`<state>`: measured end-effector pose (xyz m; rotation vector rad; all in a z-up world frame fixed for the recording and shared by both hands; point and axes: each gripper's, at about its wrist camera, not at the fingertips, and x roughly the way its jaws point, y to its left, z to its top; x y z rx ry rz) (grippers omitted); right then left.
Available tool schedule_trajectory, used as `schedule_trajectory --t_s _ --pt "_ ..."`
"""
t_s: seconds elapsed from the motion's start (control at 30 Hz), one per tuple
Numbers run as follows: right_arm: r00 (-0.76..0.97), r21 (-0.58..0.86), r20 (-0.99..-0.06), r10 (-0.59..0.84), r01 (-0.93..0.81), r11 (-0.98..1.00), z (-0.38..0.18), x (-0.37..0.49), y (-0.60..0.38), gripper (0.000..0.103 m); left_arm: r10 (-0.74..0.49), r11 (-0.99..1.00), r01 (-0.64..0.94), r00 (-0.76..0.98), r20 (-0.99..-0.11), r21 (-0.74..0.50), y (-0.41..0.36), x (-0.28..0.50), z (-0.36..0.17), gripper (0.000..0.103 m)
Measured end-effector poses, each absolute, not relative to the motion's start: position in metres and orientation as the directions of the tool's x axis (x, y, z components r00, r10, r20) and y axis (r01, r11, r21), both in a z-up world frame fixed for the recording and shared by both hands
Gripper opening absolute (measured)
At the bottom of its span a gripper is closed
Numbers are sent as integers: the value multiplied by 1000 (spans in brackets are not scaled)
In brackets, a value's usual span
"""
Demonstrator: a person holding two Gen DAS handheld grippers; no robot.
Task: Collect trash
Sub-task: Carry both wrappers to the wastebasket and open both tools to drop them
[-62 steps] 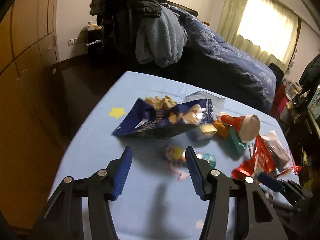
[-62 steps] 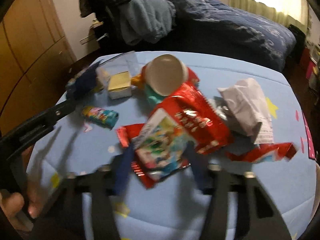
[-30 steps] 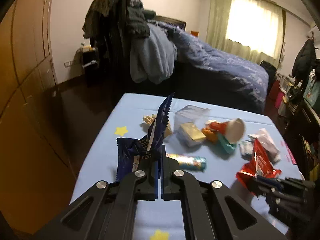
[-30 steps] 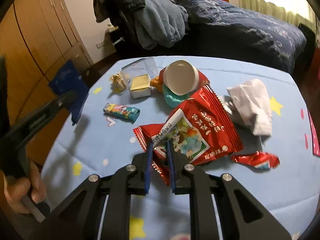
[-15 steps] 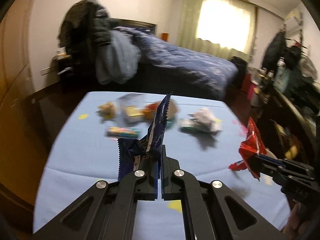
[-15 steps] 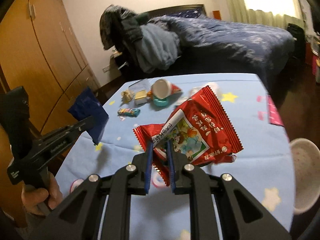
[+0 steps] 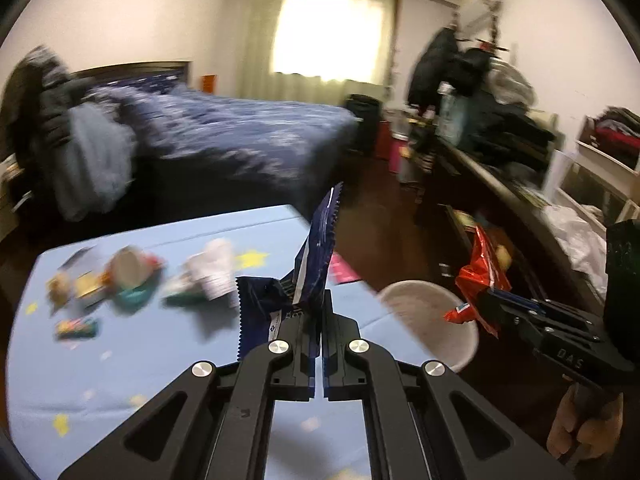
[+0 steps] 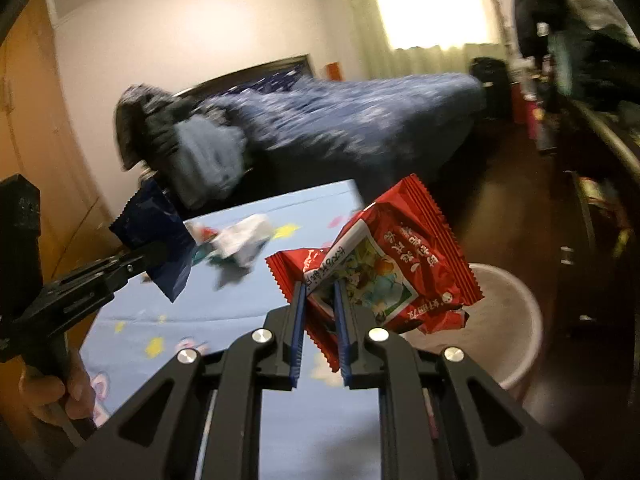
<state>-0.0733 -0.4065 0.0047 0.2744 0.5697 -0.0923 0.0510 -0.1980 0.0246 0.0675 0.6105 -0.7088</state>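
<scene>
- Blue snack bag [image 7: 308, 276] was pinched tight in the left gripper [image 7: 321, 320], sticking up over the light-blue table [image 7: 120, 360].
- Red snack packet [image 8: 384, 272] was clamped in the right gripper [image 8: 320, 308], hanging above the white bin [image 8: 516, 320] at about 4 o'clock from the packet.
- From the left wrist, that bin [image 7: 432, 320] sat just off the table's edge at 3 o'clock.
- Leftover trash, a paper cup [image 7: 126, 266] and a crumpled tissue [image 7: 214, 268], lay blurry at 10 o'clock.
- Bed [image 7: 240, 136] was behind at 12.
</scene>
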Motion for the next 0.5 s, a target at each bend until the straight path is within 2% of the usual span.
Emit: schedule_trajectory --t_s 0.2,0.5 --pt "829 249 -555 -73 249 936 -12 -79 -455 16 -669 663 725 464 -581 -185 -274 71 12 3" --pt "796 300 -603 -60 295 907 -57 -63 -501 16 -713 551 803 313 -628 -226 -364 78 -19 3"
